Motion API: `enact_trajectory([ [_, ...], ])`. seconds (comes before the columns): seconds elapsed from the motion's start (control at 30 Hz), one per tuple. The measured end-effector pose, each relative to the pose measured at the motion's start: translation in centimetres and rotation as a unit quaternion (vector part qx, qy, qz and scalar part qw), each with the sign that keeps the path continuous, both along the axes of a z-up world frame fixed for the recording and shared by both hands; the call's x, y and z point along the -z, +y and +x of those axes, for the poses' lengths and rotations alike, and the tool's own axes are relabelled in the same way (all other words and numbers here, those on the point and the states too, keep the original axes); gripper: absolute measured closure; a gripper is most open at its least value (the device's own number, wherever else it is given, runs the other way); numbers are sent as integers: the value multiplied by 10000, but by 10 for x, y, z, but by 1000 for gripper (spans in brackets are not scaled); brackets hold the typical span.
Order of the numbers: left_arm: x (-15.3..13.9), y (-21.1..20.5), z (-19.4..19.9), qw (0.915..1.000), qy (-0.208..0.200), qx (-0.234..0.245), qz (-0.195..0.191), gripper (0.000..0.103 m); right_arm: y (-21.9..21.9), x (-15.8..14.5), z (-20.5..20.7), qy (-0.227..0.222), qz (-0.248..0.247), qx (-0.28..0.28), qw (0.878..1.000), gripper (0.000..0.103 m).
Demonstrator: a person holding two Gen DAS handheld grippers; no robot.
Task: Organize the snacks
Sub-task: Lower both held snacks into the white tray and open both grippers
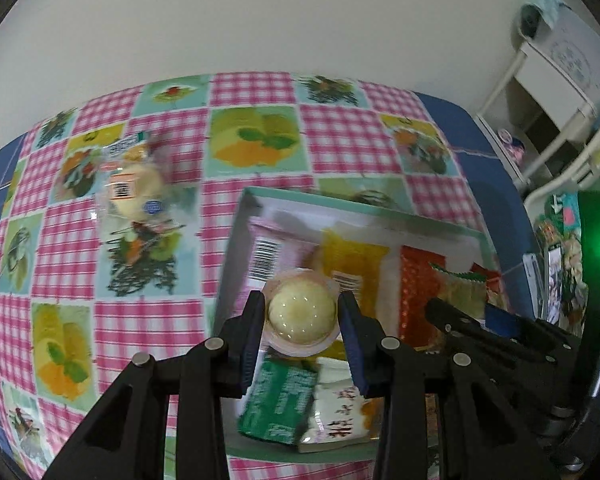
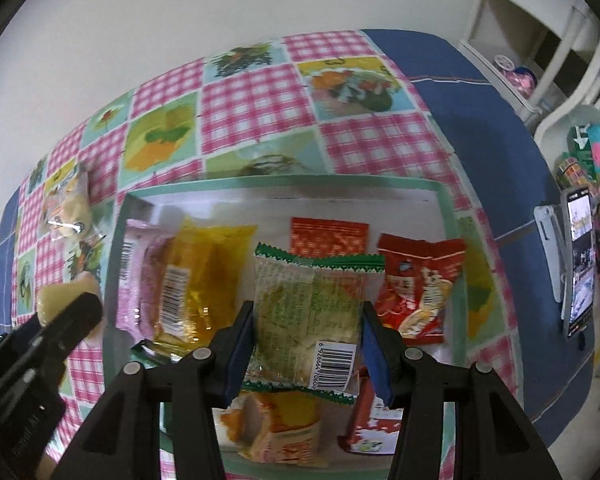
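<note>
While both grippers hang over the tray [image 2: 446,216], each carries a snack — this looks like the dropping-off step. The left gripper [image 1: 302,316] is clamped on a round jelly cup [image 1: 302,314], which hangs above the tray's left half, over the pink packet [image 1: 266,256] and the yellow packet [image 1: 352,264]. The right gripper [image 2: 306,340] is clamped on a green-edged packet [image 2: 312,300], held above the middle of the tray. Next, I judge, each needs a bare patch of tray floor beneath it before the jaws part. Room is short: red packets [image 2: 416,296] fill the right side and more wrappers lie at the near edge, so a released snack may land on another. One wrapped bun [image 1: 134,188] lies out on the checked cloth [image 1: 340,136], well apart from the tray — still to be fetched.
</note>
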State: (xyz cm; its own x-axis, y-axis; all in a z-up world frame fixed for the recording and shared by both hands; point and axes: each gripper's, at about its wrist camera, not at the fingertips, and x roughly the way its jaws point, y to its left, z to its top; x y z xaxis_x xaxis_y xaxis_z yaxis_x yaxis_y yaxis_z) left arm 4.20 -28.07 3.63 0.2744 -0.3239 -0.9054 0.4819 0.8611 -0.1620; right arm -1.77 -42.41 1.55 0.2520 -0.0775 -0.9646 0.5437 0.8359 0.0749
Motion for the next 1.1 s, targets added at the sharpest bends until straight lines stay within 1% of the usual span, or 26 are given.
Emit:
enact_trajectory([
  [0.2, 16, -13, -1, 9999, 116, 116, -7, 64, -2, 7, -1, 30, 79, 34, 10000, 50],
  [0.33, 27, -13, 5, 9997, 247, 62, -38, 64, 0, 10, 0, 49, 100, 32, 9999, 50],
  [0.5, 31, -11, 8, 9993, 353, 15, -80, 64, 2, 11, 3, 58, 108, 8, 9999, 49],
  [0.63, 29, -10, 8, 9990, 407, -12, -177, 64, 2, 9, 4, 62, 108, -4, 9999, 49],
  [0.87, 15, -4, 7, 9987, 416, -24, -278, 64, 1, 0, 1, -28, 157, 67, 9999, 45],
  [1.0, 8, 7, 7, 9992, 320, -177, -148, 64, 6, -8, -1, -70, 158, 58, 9998, 45],
  [1.1, 6, 18, 8, 9992, 178, -353, 78, 62, 13, -15, -2, -104, 101, -4, 9999, 45],
])
